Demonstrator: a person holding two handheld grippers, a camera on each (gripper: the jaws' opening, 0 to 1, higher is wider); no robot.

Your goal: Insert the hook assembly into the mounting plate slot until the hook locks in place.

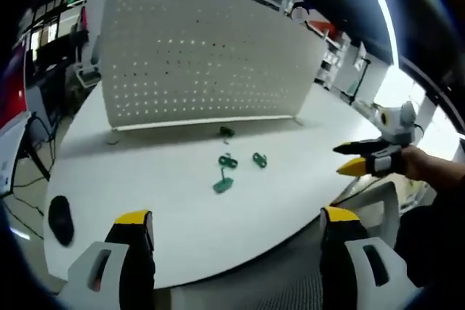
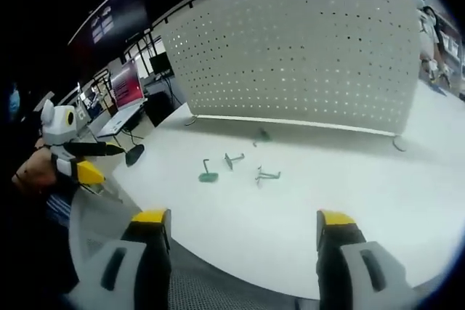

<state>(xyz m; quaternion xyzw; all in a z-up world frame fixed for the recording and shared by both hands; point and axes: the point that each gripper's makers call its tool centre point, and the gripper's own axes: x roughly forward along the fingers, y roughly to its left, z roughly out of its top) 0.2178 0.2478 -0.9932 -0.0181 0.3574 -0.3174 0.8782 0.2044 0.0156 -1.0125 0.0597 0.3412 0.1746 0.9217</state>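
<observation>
Our left gripper [image 1: 236, 224] and right gripper [image 2: 245, 224] hold jaws wide and empty at frame bottom. Green hooks [image 1: 227, 172] lie mid-frame on the desk [image 1: 167, 201], before the pegboard [image 1: 211, 63]; small parts may skid when pinched.

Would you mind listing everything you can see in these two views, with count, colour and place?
Pegboard panel: one, white, perforated, upright on feet at the far side of the table.
Table: one, white, rounded near edge.
Hook parts: four, green, loose on the table in front of the panel; one lies nearest its foot.
Dark object: one, black, at the table's left edge in the left gripper view; too blurred to name.
Monitor: one, red screen, on a background desk.
Left gripper: yellow-tipped jaws, apart, holding nothing.
Right gripper: yellow-tipped jaws, apart, holding nothing.
</observation>
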